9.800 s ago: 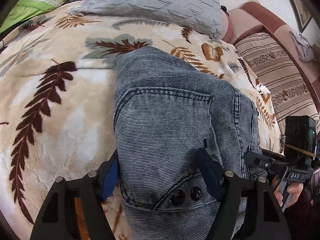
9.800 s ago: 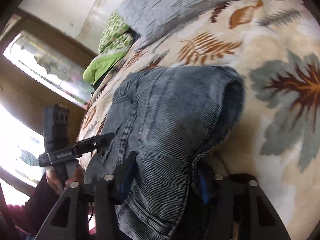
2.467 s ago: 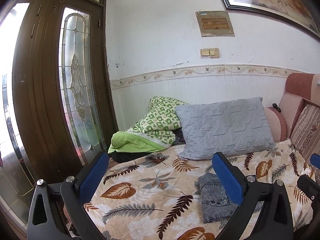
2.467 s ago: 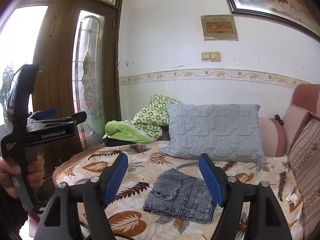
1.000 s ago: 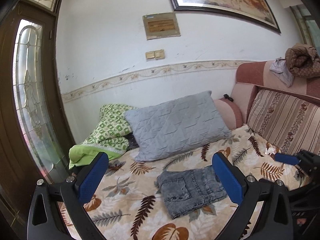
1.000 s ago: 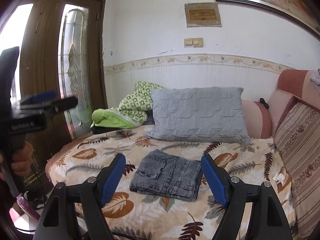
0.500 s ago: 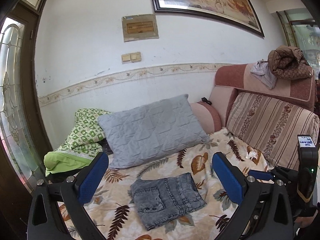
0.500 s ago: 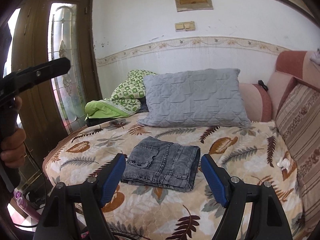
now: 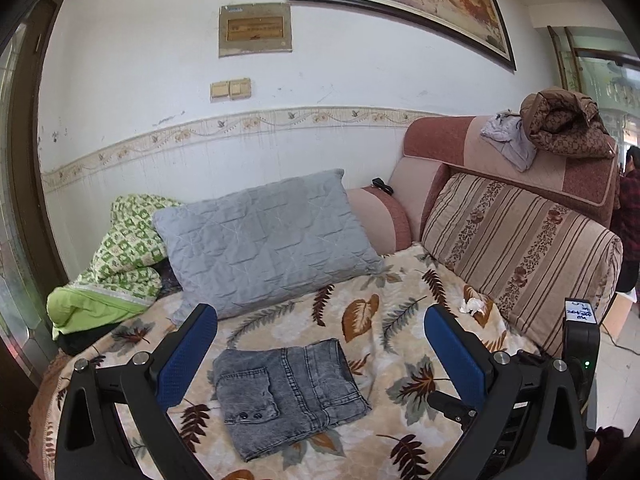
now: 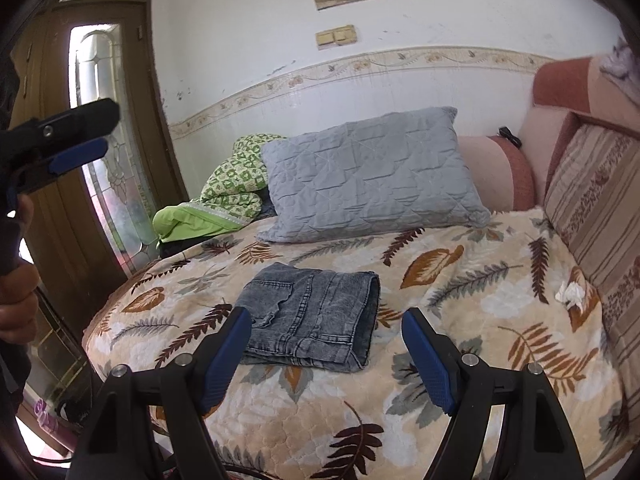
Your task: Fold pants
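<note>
Sofa bed covered by plush quilted leaf-print blanket [image 9: 400, 312], beige with brown and grey fronds. Landmark: grey pillow [image 9: 264, 240], quilted, rectangular, puffy, propped against the wall. Left of the pillow, green patterned bedding [image 9: 120, 256] bunched in a heap, with something dark under it, hard to make out. Right of the pillow, striped back cushion [image 9: 516, 252], woven, long and rounded; brown padded jacket [image 9: 564, 124] piled on the sofa back above it. In front of the pillow, well apart from it, pants [image 9: 288, 392]: grey washed denim folded into a flat near-square packet, back pocket up with two dark snaps; in the right wrist view the folded edge [image 10: 370, 316] shows stacked layers. Small white crumpled tissue [image 9: 472, 305] lies at the foot of the striped cushion. Left gripper [image 9: 320, 344] held clear of the pants, blue ribbed pads spread wide, gripping nothing. Right gripper [image 10: 326, 340] likewise wide apart, nothing between the pads; its body cut off by the frame bottom.
</note>
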`<state>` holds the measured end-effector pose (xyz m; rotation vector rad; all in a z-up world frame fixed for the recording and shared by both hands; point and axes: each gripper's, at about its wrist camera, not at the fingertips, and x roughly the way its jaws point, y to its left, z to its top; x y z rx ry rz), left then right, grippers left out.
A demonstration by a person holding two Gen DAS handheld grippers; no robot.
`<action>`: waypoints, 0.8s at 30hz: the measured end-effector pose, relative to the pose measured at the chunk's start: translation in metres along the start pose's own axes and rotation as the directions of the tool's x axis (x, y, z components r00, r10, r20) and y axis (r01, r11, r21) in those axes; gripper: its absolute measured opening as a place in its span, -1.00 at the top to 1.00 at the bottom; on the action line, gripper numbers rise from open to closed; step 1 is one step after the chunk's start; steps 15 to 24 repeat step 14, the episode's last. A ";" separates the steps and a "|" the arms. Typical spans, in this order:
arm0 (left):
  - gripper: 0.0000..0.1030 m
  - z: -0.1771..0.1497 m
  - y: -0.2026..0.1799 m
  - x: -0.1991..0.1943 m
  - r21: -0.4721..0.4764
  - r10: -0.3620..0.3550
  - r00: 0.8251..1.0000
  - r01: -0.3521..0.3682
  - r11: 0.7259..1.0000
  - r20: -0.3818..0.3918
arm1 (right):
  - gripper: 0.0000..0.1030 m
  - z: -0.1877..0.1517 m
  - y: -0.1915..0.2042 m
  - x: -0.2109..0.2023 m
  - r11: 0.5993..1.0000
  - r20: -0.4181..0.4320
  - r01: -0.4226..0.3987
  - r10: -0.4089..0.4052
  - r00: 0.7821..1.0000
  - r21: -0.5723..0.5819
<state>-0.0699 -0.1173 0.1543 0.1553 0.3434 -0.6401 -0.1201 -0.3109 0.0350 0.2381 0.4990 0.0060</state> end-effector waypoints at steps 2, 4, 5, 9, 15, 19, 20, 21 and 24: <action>-1.00 -0.002 0.001 0.010 -0.026 -0.009 1.000 0.008 1.000 -0.027 | -0.56 -0.004 -0.012 0.005 0.999 -0.006 0.000 0.001 1.000 0.036; -1.00 -0.004 0.001 0.020 -0.048 -0.004 0.998 0.002 0.999 -0.057 | -0.56 -0.009 -0.022 0.012 0.998 -0.019 -0.002 0.004 1.000 0.069; -1.00 -0.005 0.001 0.025 -0.058 0.002 0.997 -0.006 0.998 -0.071 | -0.56 -0.011 -0.026 0.015 0.997 -0.024 -0.002 0.004 1.000 0.080; -1.00 -0.008 0.002 0.042 -0.071 0.028 0.994 -0.036 0.997 -0.108 | -0.56 -0.016 -0.038 0.026 0.995 -0.034 0.001 0.003 0.999 0.102; -1.00 -0.012 -0.001 0.053 -0.055 0.048 0.993 -0.054 0.997 -0.104 | -0.56 -0.020 -0.046 0.038 0.991 -0.052 -0.008 0.016 0.999 0.134; -1.00 -0.012 -0.001 0.053 -0.055 0.048 0.993 -0.054 0.997 -0.104 | -0.56 -0.020 -0.046 0.038 0.991 -0.052 -0.008 0.016 0.999 0.134; -1.00 -0.012 -0.001 0.053 -0.055 0.048 0.993 -0.054 0.997 -0.104 | -0.56 -0.020 -0.046 0.038 0.991 -0.052 -0.008 0.016 0.999 0.134; -1.00 -0.012 -0.001 0.053 -0.055 0.048 0.993 -0.054 0.997 -0.104 | -0.56 -0.020 -0.046 0.038 0.991 -0.052 -0.008 0.016 0.999 0.134; -1.00 -0.012 -0.001 0.053 -0.055 0.048 0.993 -0.054 0.997 -0.104 | -0.56 -0.020 -0.046 0.038 0.991 -0.052 -0.008 0.016 0.999 0.134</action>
